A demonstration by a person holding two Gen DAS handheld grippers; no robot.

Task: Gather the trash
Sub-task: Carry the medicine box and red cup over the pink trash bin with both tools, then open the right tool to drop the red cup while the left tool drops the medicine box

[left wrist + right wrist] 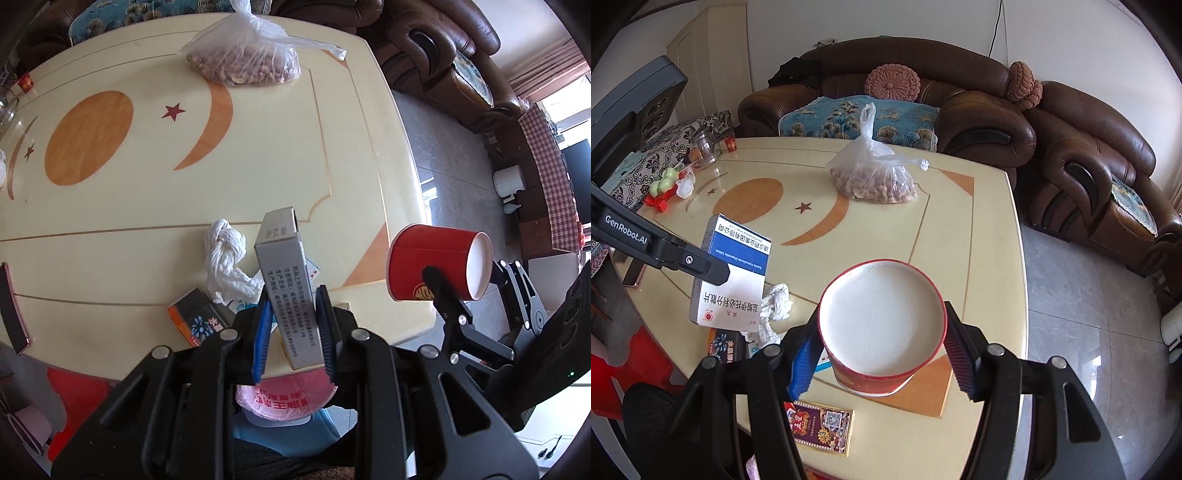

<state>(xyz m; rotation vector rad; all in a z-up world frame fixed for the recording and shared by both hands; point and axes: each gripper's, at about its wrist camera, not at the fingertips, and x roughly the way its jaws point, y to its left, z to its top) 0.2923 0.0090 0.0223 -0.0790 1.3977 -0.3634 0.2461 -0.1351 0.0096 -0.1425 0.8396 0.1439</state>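
Cream table [258,155] with orange moon and star inlay under the left wrist camera, bag of nuts [245,61] at the far edge, crumpled tissue [225,258] and small dark box [195,317] near the front; left gripper [293,332] clamped narrow on a grey medicine box [284,284] raised over them, red paper cup [439,262] off to the right in the other claw. Same table [979,258] before brown sofas [960,110] from the right wrist camera, right gripper [882,354] pinching the cup [882,325] at both sides, mouth toward the lens, above the near corner, medicine box [735,273] aloft at left, card [822,424] flat below.
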